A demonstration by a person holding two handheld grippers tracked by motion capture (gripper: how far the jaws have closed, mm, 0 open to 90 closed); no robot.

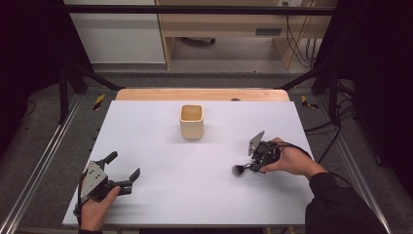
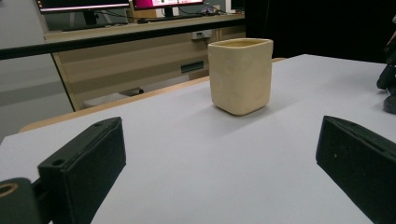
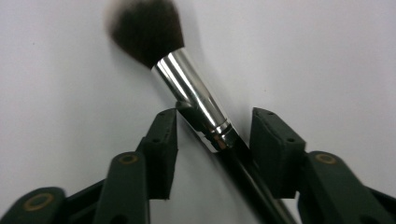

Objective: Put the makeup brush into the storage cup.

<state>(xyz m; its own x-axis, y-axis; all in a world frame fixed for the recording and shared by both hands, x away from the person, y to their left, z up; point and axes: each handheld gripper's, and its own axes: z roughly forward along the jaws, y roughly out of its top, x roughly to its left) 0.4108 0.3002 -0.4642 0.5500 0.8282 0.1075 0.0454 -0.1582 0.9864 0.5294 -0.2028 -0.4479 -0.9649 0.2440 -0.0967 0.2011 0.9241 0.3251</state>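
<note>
The right gripper (image 1: pixel 249 166) sits low over the right part of the white counter (image 1: pixel 160 146), held in a hand (image 1: pixel 292 158) that comes in from the lower right. Between its jaws lies a brush (image 3: pixel 187 88): dark bristles pointing away from the gripper, a shiny metal ferrule, and a black handle running back under the jaws. In the right gripper view the jaws stand narrow, one on each side of the brush where ferrule meets handle. The right-hand one looks to be against the handle, while a slim gap shows beside the left-hand one, so the pads do not yet clamp it. The brush rests on the counter, with its bristles toward the counter's middle in the high view.

The left gripper (image 1: pixel 122 170) rests at the counter's near left corner with its jaws spread wide and nothing between them. A cream cup (image 1: pixel 191 122) stands upright toward the far middle of the counter, well apart from both grippers.
</note>
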